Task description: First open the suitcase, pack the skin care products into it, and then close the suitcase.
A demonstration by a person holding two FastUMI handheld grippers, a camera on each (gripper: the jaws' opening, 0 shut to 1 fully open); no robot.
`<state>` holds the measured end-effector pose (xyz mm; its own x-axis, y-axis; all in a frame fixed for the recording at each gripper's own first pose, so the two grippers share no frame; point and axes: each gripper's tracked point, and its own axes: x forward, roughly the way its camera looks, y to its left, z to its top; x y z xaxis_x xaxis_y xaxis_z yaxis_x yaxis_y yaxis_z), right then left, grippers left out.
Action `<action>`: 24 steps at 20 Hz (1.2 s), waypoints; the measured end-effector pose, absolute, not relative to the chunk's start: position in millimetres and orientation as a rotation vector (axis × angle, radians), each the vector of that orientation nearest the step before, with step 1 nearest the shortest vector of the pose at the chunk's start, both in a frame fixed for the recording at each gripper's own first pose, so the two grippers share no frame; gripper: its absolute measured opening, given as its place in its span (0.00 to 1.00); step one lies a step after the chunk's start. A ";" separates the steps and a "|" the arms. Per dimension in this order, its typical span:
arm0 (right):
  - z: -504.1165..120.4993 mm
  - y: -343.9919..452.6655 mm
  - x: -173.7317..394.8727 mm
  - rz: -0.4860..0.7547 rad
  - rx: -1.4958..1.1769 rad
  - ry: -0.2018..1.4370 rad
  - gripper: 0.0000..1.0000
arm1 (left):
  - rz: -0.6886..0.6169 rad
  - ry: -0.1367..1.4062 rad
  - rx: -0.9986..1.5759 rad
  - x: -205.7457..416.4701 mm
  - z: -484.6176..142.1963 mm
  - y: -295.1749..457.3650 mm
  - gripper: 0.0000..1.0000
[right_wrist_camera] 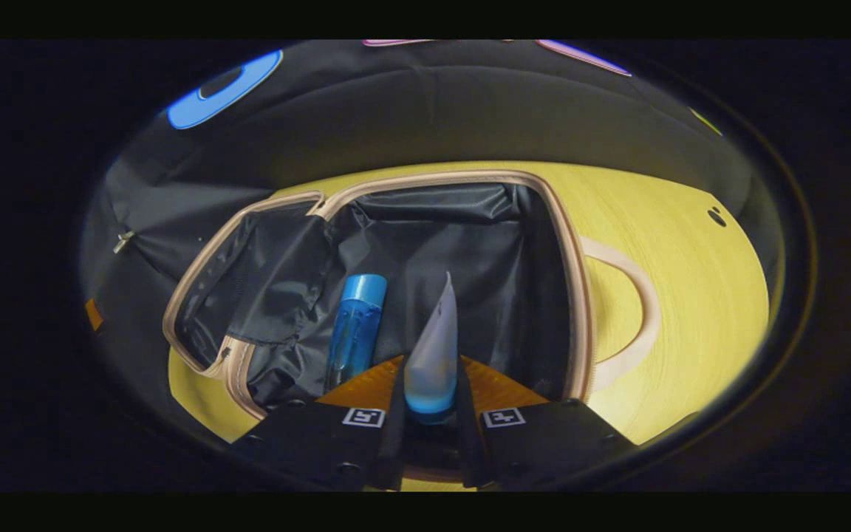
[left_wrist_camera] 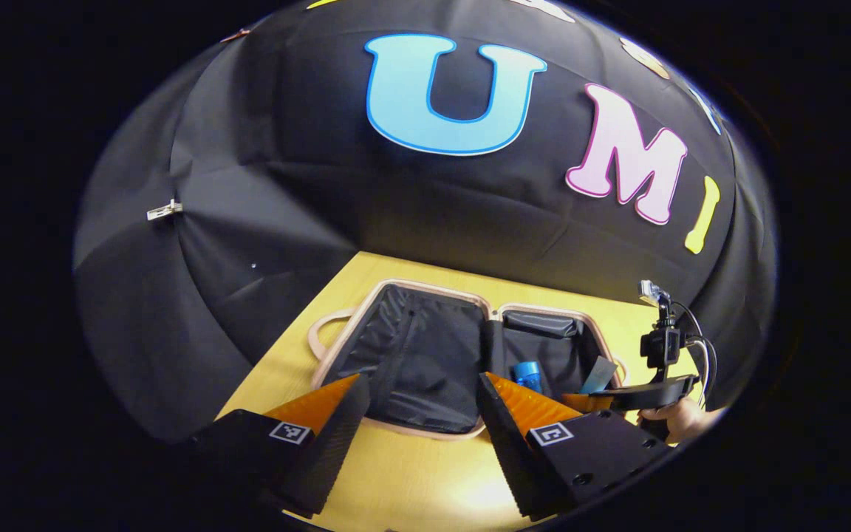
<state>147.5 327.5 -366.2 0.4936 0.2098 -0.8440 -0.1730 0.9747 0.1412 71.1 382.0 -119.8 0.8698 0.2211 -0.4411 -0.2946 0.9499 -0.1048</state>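
The suitcase lies open on the yellow table, beige rim around black lining. In its right half rests a blue bottle. My left gripper hovers open over the near rim, nothing between its fingers. Farther right, a hand holds my right gripper over the suitcase's right half. In the right gripper view, the right gripper is shut on a pale tube with a blue cap end, its crimped end pointing forward. The tube hangs above the lining, just right of the blue bottle. The suitcase rim curves on the right.
The yellow table extends right of the suitcase, with a small dark hole near its far edge. A beige handle sticks out from the suitcase's right side, another handle from its left. Black cloth walls stand close behind.
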 end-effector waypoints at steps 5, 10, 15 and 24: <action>-353.6 325.4 157.6 0.196 0.024 0.973 0.39 | 0.362 0.448 -0.103 53.1 -118.3 426.5 0.92; -299.6 324.3 162.8 0.242 -0.024 0.787 0.91 | 0.426 0.408 -0.104 64.0 -135.2 483.4 0.92; -225.9 304.8 136.5 0.316 -0.076 0.583 0.86 | 0.403 0.373 -0.241 105.6 -151.4 530.2 0.92; -227.1 252.4 54.0 0.296 -0.157 0.500 0.95 | 0.377 0.571 -0.577 193.9 -249.0 591.2 0.91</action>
